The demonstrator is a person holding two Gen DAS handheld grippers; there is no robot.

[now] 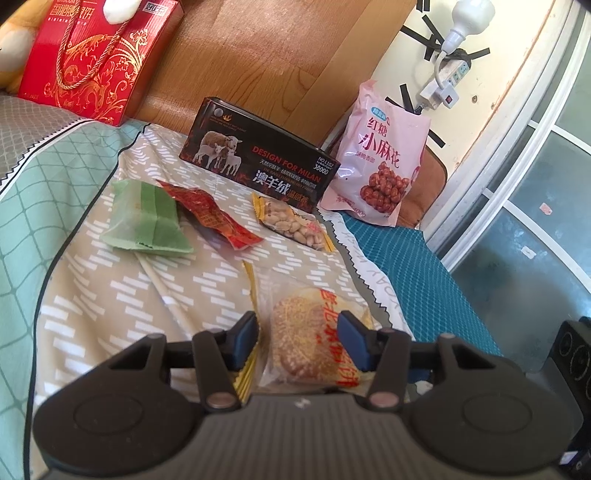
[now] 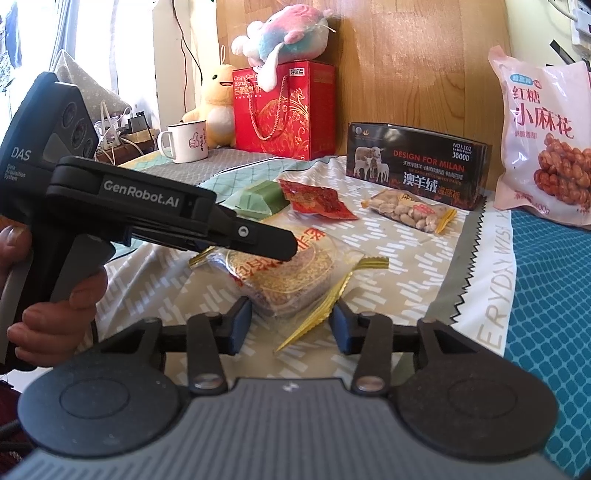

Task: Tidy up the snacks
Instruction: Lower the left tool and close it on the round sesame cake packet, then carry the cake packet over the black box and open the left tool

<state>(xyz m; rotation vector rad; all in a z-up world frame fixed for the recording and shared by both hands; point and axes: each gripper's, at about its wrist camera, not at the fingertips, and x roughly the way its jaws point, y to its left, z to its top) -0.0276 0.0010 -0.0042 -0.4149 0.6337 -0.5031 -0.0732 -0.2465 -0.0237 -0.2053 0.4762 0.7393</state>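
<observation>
A round sesame cake in a clear wrapper (image 1: 314,336) lies on the patterned cloth (image 1: 147,295). My left gripper (image 1: 297,343) is open with its blue pads on either side of the cake. In the right wrist view the left gripper's body (image 2: 177,221) reaches over the same cake (image 2: 284,273). My right gripper (image 2: 291,321) is open just in front of the cake's near edge. Farther back lie a green packet (image 1: 147,218), a red packet (image 1: 214,214) and a peanut packet (image 1: 295,223). A black box (image 1: 258,158) stands behind them.
A pink snack bag (image 1: 380,166) leans at the back right beside the black box. A red gift bag (image 2: 284,110), plush toys (image 2: 284,33) and a white mug (image 2: 184,142) stand at the back left. A teal mat (image 2: 554,314) lies to the right.
</observation>
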